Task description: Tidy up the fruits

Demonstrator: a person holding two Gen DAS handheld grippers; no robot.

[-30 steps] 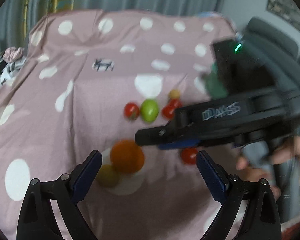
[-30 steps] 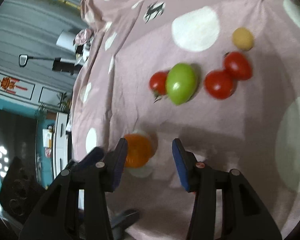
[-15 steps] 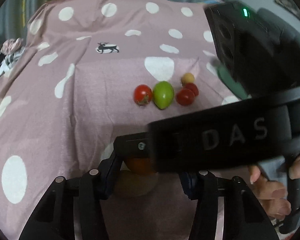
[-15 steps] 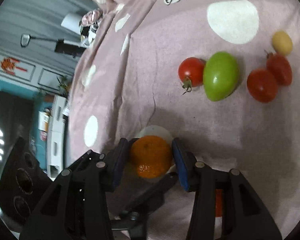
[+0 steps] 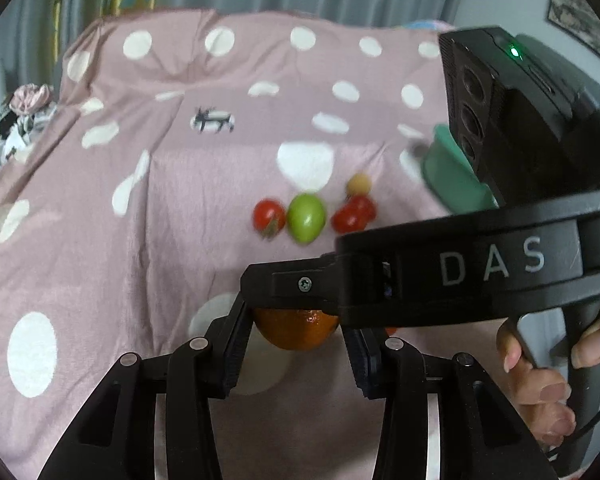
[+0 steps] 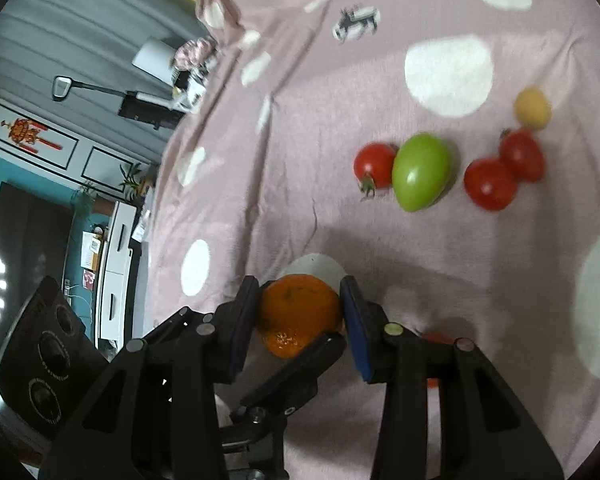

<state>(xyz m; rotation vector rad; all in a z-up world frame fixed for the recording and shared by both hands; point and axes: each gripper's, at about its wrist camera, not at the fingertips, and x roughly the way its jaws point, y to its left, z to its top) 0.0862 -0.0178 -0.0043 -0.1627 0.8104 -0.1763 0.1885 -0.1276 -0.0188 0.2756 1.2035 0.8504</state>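
Pink spotted cloth (image 6: 260, 160) carries everything. The right gripper (image 6: 300, 292) and left gripper (image 5: 296, 328) cross at 6 o'clock. Both sets of fingers have just been closing and now pinch the orange (image 6: 296, 312), apparently to lift it for sorting. The green fruit (image 6: 422, 170) and tomatoes (image 6: 490, 184) wait at 1 o'clock. A second ago the left fingers stood wide.
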